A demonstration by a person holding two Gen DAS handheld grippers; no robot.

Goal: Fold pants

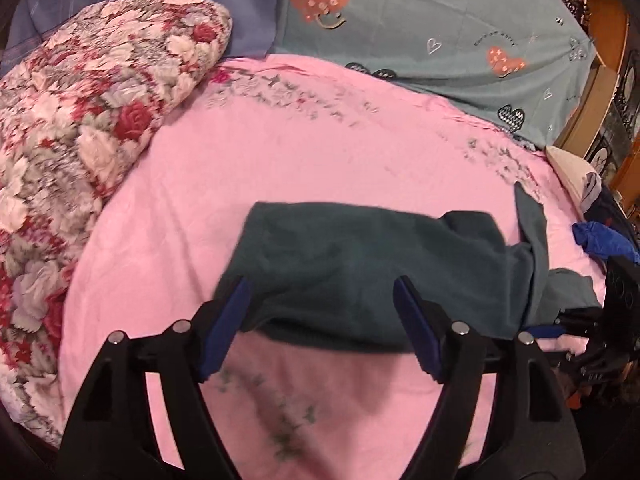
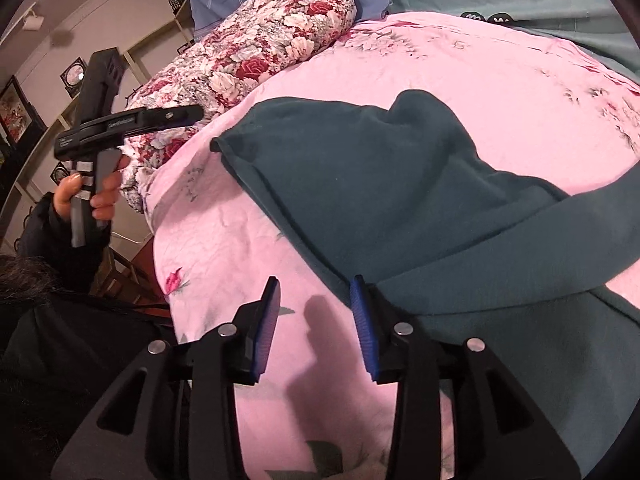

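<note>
— Pants, dark green, lie on the pink sheet in the middle of the bed. One part is already laid over the other.

— Is anyone holding them?

— No. The left gripper has its jaws wide apart, up above the near edge of the cloth, with nothing pinched. The right gripper is about half open. Only pink sheet shows between its jaws. Its right pad sits just at the edge of the pants, but it is not squeezing them.

— Will they be hard to fold?

— I think not. They look soft, thick and floppy, a bit fuzzy. They should bend easily and not slip much. But they will sag, so I would pinch both layers at an edge or a corner, one gripper at each end.

— What else is around?

— A rolled-up flowery blanket lies at the left side. A grey-green cover with hearts is at the far end. Something blue sits at the right edge. None of it touches the pants, so nothing is in the way.
</note>
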